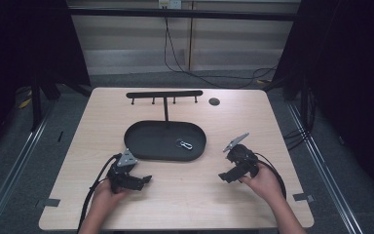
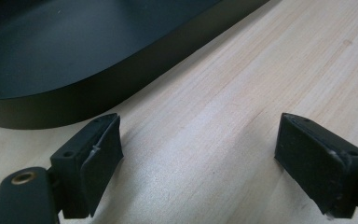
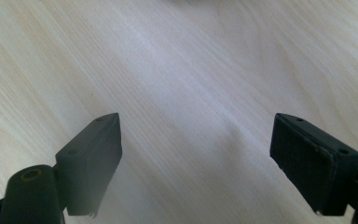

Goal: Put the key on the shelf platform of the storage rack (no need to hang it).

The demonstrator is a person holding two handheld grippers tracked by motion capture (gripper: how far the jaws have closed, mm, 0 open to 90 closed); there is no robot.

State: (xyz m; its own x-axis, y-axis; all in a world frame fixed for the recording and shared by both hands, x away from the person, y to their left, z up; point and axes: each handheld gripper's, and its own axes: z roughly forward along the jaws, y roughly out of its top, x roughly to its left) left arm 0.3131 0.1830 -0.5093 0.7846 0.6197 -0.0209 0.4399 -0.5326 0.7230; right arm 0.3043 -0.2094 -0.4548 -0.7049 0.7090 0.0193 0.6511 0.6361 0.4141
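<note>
Wooden bench (image 1: 185, 200), a person's two hands at the near edge, one claw each. Black oval tray (image 1: 146, 141) sits mid-bench with a hook rack (image 1: 164, 94) rising from its far side. Inside the tray, toward its right end, lies a small metal carabiner clip (image 1: 184, 144), long axis slanting from far-left to near-right. Left claw (image 1: 143, 180) rests low on the bench just near of the tray's left end, jaws spread wide, nothing between them; in the left gripper view the tray wall (image 2: 98, 88) runs close ahead of the left claw (image 2: 198, 149). Right claw (image 1: 223, 177) sits right of the tray, jaws equally wide and empty; in the right gripper view the right claw (image 3: 196, 149) has bare wood before it. The clip lies far-left of the right claw and far-right of the left; judged by eye, the right claw is somewhat nearer and would reach over the tray's right rim.
</note>
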